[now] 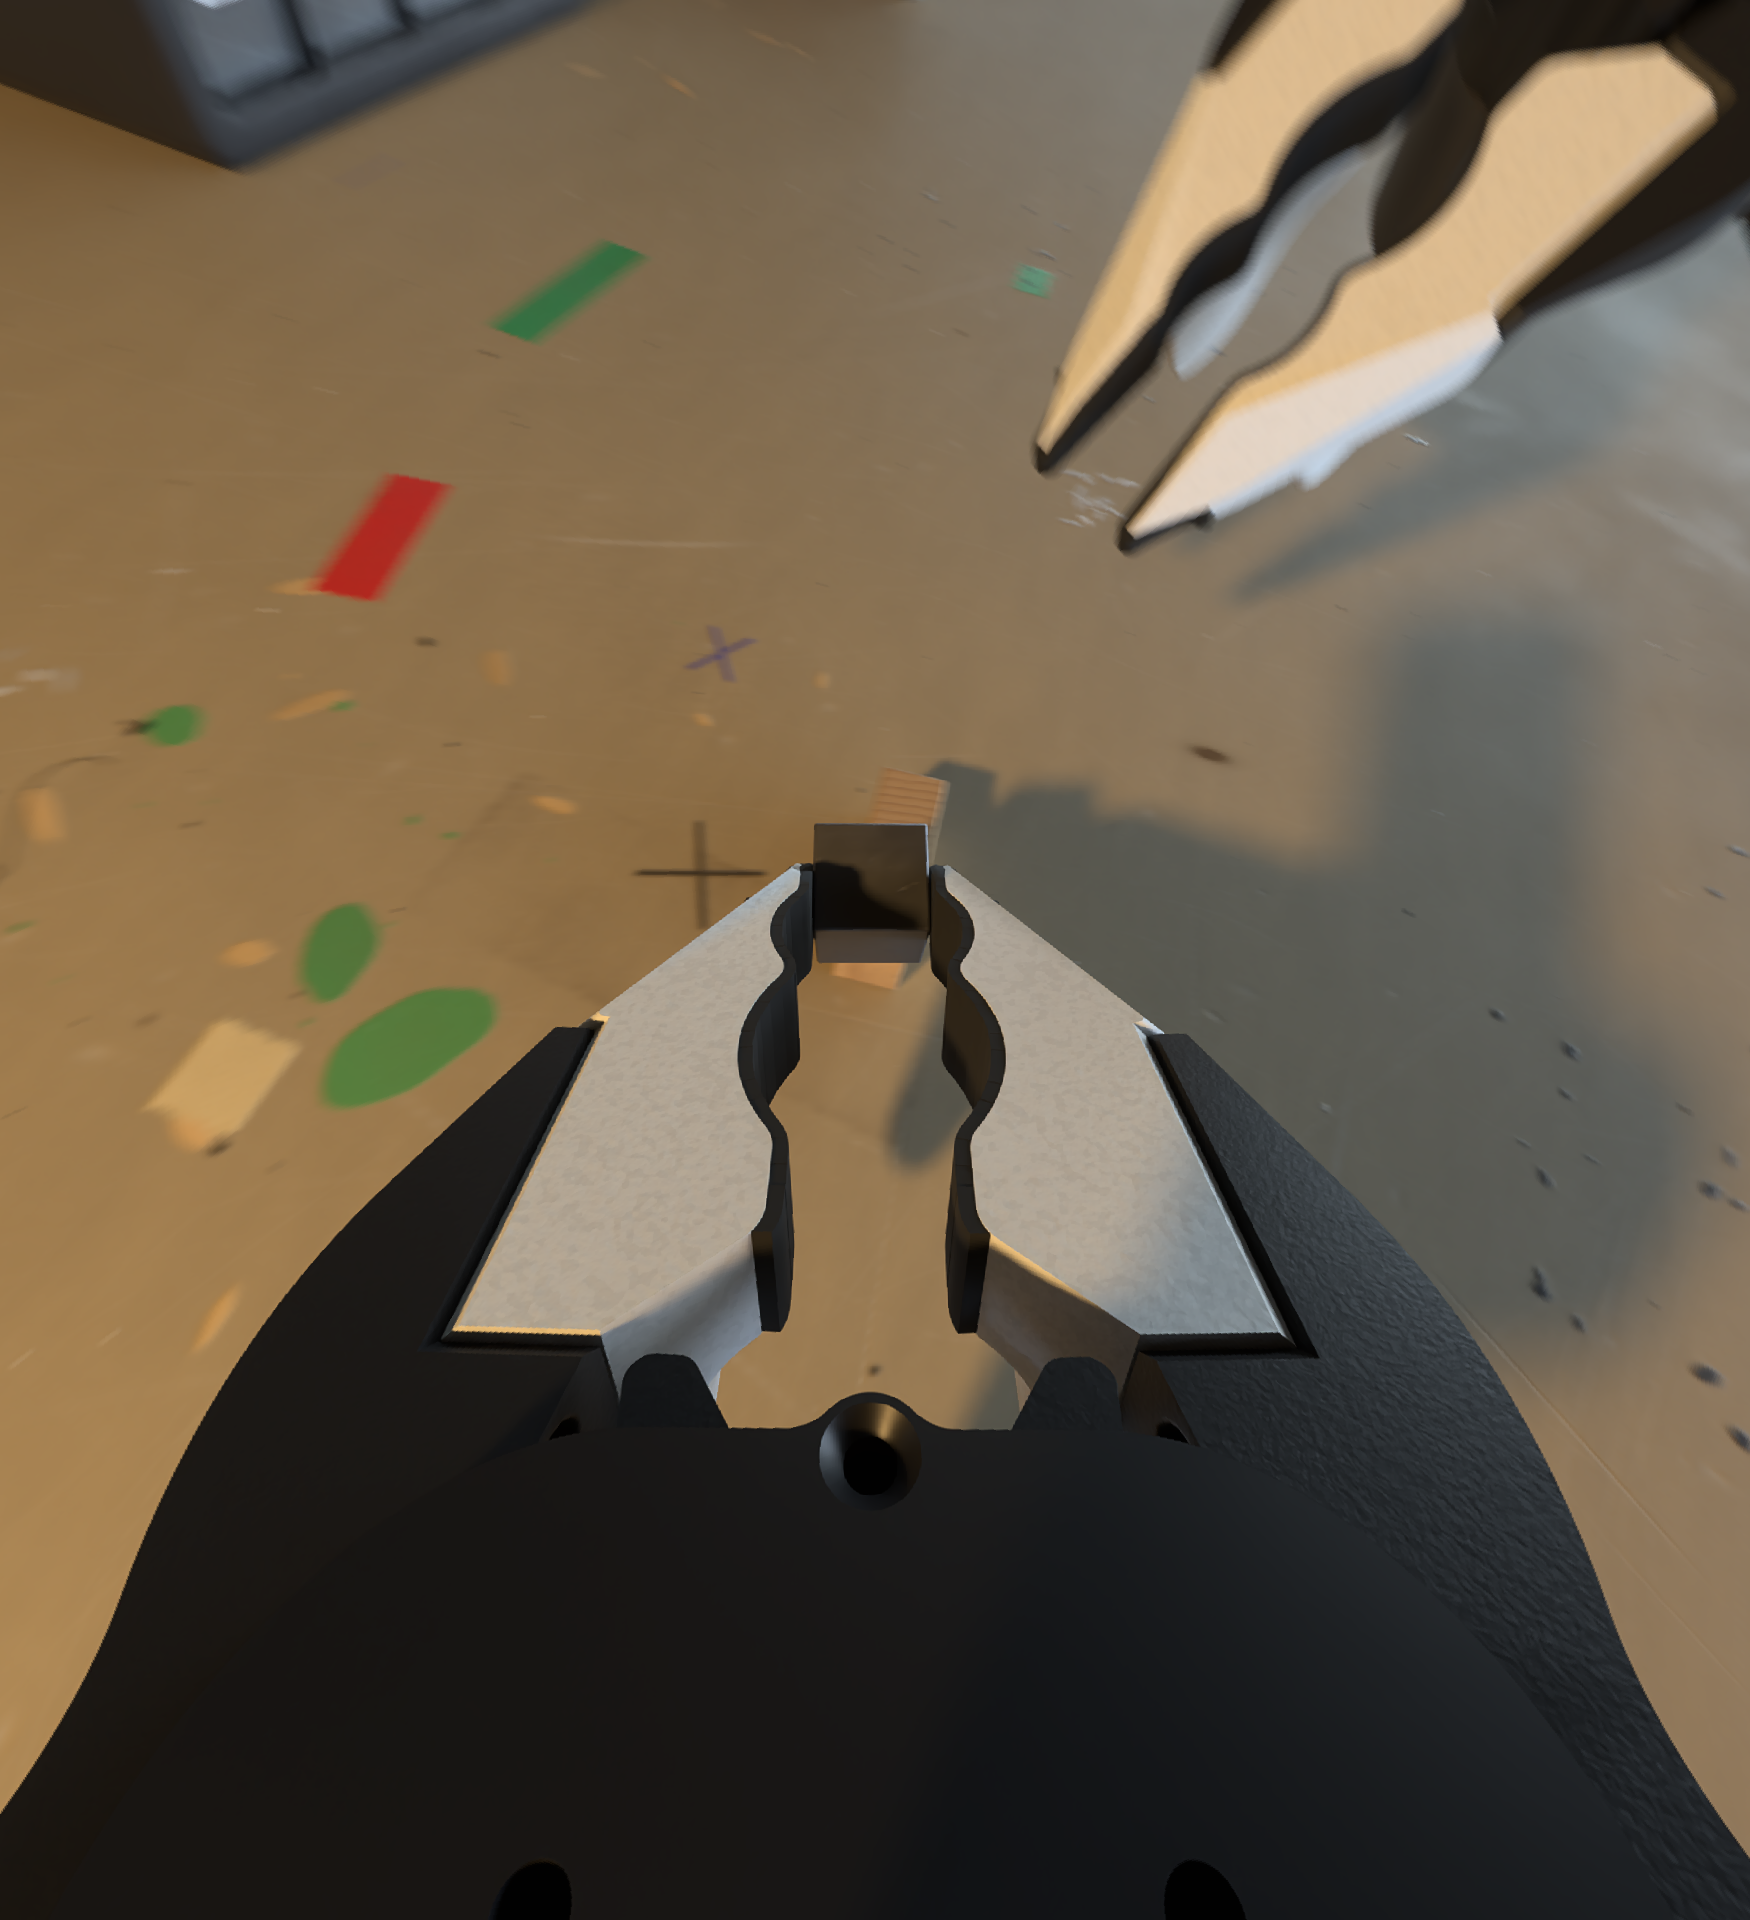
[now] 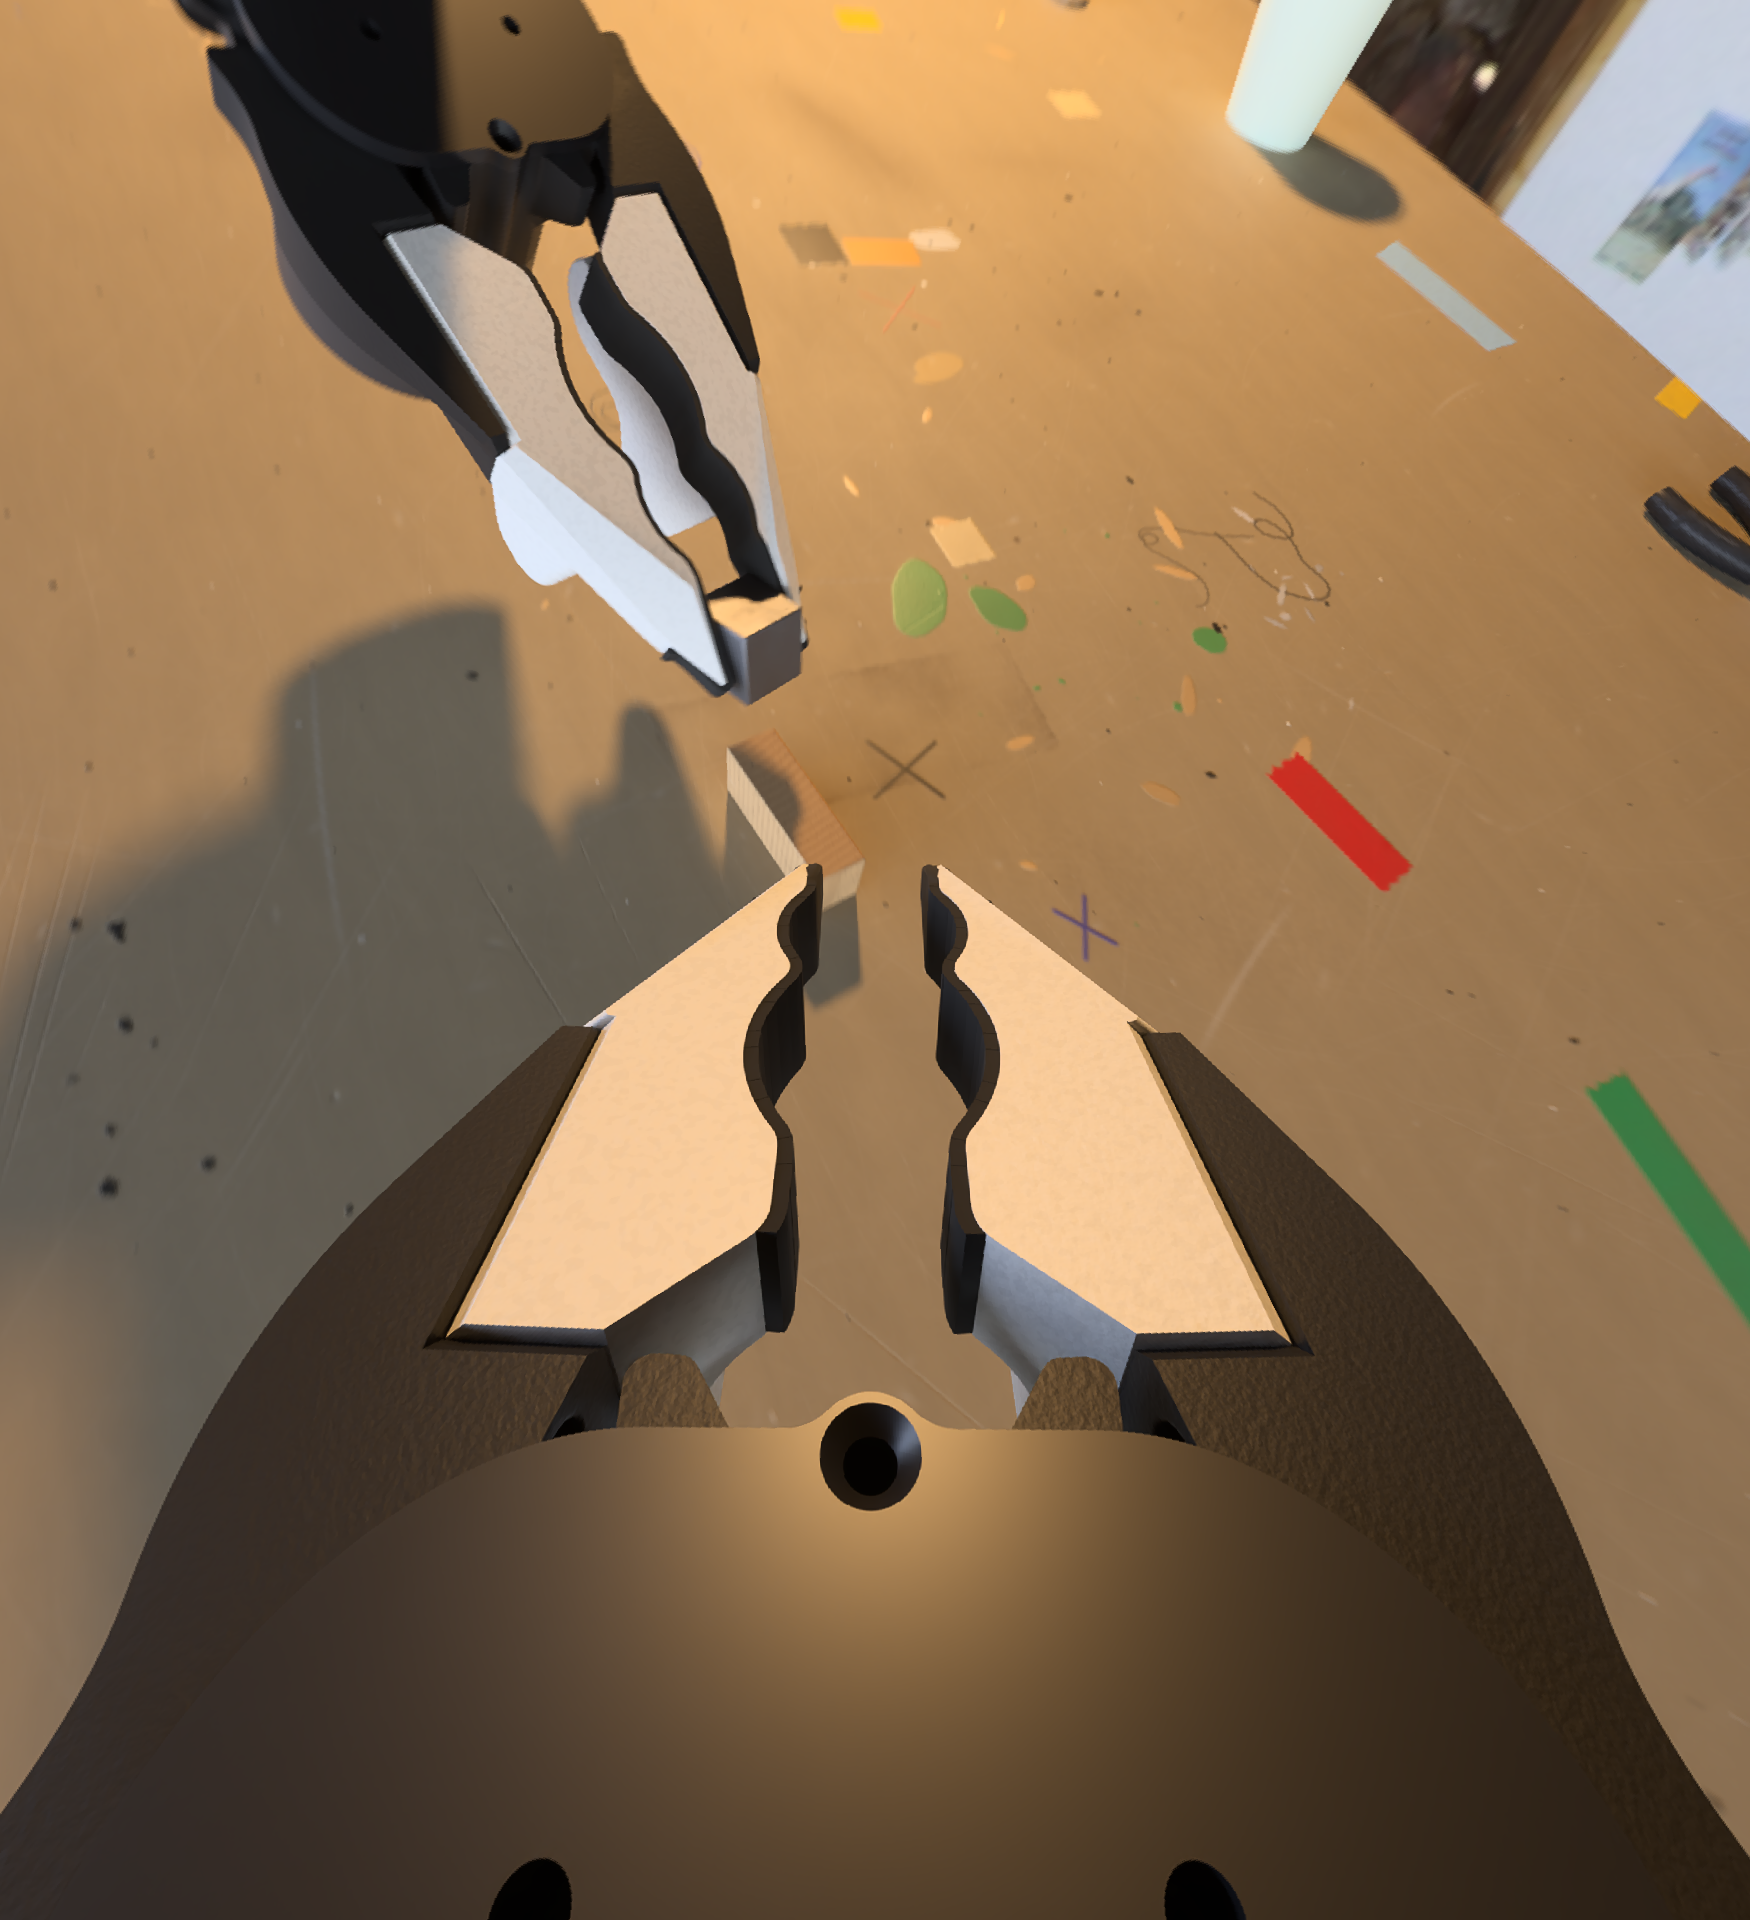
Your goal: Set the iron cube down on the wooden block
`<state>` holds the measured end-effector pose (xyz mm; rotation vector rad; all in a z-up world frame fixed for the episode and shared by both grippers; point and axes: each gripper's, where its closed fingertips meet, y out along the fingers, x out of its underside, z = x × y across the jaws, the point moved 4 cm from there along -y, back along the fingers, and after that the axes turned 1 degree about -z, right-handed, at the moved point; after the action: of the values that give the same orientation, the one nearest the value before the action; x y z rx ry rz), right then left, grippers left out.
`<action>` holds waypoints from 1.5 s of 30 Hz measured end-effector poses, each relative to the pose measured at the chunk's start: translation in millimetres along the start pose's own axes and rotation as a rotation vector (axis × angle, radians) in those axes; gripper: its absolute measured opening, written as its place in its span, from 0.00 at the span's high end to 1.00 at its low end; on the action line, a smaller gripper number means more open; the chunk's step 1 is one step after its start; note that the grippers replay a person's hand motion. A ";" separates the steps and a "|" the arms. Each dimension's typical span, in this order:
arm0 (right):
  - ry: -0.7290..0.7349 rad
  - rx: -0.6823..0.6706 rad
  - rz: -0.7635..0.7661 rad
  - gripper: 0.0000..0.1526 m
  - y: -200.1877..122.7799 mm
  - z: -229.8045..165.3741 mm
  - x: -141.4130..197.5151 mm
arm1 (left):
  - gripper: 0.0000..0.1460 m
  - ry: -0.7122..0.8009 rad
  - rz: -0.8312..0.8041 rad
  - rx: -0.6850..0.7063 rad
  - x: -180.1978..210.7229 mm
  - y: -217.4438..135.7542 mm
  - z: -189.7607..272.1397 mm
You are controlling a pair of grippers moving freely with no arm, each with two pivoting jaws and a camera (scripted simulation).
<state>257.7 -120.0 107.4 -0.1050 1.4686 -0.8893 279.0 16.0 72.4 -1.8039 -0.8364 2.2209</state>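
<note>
Left tongs [image 1: 869,883] pinch the cube [image 1: 869,891] above the block [image 2: 793,821]. Right tongs [image 2: 871,883] hang spread and empty over the counter [image 2: 1370,1039].

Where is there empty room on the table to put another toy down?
Bare tabletop lies between the red tape and the green tape, and in the shaded stretch left of the wooden block. It is crowded at the block: the left hand-held gripper holds the iron cube above it, beside the right hand-held gripper.
</note>
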 end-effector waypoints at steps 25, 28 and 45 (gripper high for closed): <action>0.035 -0.117 0.059 0.89 -1.8 5.9 38.5 | 0.85 0.142 -0.271 0.169 -2.8 40.0 1.9; 0.075 -0.147 0.084 0.89 0.3 5.4 37.6 | 0.85 0.151 -0.322 0.170 0.9 44.1 3.1; -0.182 -0.219 -0.305 0.86 49.7 8.4 27.5 | 0.83 0.016 0.003 -0.350 -27.7 -8.1 37.0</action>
<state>283.6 -105.2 58.3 -0.5707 1.3954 -0.9321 249.6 -1.7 104.5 -1.9607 -1.2869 2.1641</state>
